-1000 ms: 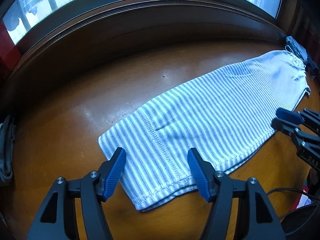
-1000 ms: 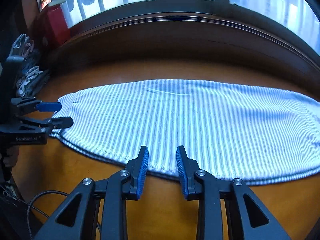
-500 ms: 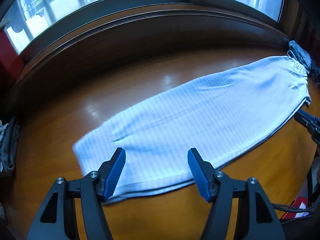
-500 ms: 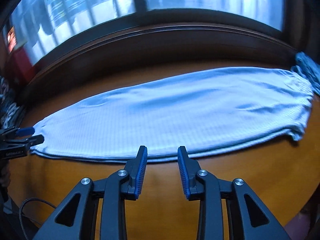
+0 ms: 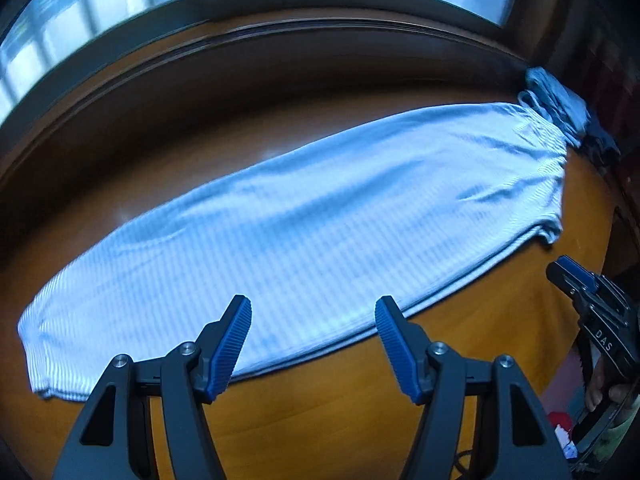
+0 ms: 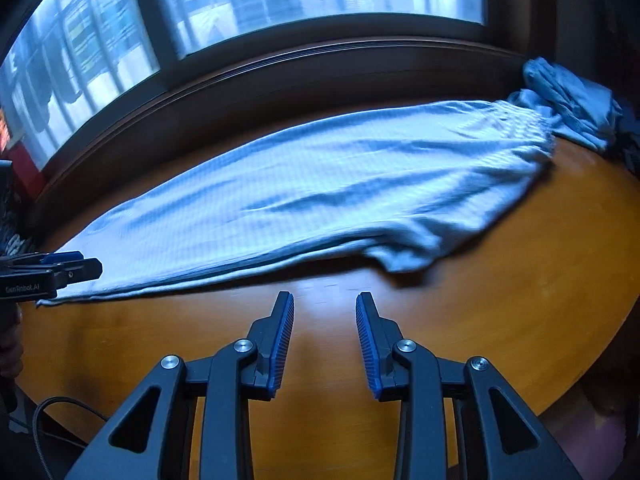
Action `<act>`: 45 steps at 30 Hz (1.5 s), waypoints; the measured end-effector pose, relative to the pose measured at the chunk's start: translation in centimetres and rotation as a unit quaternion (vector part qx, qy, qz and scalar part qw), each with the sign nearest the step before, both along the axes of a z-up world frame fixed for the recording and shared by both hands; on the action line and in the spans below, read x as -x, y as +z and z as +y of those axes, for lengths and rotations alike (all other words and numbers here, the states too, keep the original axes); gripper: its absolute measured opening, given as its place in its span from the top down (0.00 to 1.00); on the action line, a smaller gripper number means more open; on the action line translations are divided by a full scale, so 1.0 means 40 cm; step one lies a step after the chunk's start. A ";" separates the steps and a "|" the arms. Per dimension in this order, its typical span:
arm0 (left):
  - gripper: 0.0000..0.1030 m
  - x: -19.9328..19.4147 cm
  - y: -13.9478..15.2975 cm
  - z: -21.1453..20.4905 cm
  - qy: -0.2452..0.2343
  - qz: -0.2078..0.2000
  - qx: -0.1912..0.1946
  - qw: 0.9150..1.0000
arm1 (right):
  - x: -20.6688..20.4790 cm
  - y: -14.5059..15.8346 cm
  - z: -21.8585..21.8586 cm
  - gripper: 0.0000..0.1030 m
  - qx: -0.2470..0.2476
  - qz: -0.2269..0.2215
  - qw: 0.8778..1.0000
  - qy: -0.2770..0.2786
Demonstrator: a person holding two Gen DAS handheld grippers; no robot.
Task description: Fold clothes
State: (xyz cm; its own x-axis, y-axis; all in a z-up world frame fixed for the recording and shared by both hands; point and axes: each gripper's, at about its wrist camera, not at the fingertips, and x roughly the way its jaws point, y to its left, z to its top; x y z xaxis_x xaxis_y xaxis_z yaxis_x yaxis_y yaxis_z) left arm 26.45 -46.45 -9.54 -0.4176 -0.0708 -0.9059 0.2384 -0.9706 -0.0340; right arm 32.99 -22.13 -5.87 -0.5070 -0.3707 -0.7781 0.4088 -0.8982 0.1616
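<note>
Now a long pale blue-and-white striped garment (image 5: 320,232) lies stretched across the wooden table (image 5: 340,420), running from the near left to the far right, where its gathered end touches a bundle of blue cloth (image 6: 568,100) beside the window frame (image 6: 320,60). The left gripper (image 5: 312,344) hovers over the garment's near edge, jaws spread wide and holding nothing. The right gripper (image 6: 324,340) hangs above bare wood just short of the near edge, jaws parted by a moderate gap, also empty. A rumpled fold (image 6: 404,252) of the garment sits just beyond its tips. At the left wrist view's right edge, a hand (image 5: 604,390) grips the right gripper's handle.
</note>
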 end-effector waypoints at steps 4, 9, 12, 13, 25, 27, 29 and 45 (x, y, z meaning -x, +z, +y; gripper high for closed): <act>0.40 0.068 0.020 0.069 -0.041 0.000 0.016 0.999 | 0.027 -0.003 0.033 0.68 0.015 -0.001 0.999 -0.032; 0.40 0.129 0.027 0.079 -0.093 0.005 0.014 0.996 | 0.052 -0.015 0.052 0.68 0.018 -0.001 0.997 -0.077; 0.40 0.198 -0.001 0.108 -0.124 0.009 0.001 0.992 | 0.066 -0.018 0.067 0.68 0.032 -0.019 0.993 -0.109; 0.40 0.192 0.018 0.104 -0.134 0.007 -0.004 0.991 | 0.071 -0.017 0.070 0.68 0.035 -0.023 0.992 -0.116; 0.40 0.311 -0.045 0.173 -0.213 0.002 -0.045 0.976 | 0.084 -0.014 -0.003 0.68 -0.025 -0.011 0.990 -0.140; 0.40 0.312 -0.050 0.172 -0.212 0.009 -0.046 0.976 | 0.094 -0.019 -0.010 0.68 -0.036 -0.014 0.990 -0.137; 0.40 0.309 -0.049 0.171 -0.213 0.014 -0.046 0.976 | 0.102 -0.024 -0.017 0.68 -0.043 -0.015 0.989 -0.137; 0.40 0.387 -0.048 0.183 -0.218 0.031 -0.048 0.974 | 0.093 -0.025 -0.039 0.75 -0.075 0.013 0.984 -0.163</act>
State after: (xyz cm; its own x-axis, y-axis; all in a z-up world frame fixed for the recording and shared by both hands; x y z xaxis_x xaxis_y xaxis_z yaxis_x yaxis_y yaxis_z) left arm 10.96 -39.12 -11.44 -0.4433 0.2103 -0.8713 -0.2018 -0.9706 -0.1315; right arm 29.26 -23.70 -6.89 -0.6007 -0.0680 -0.7966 0.0983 -0.9951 0.0108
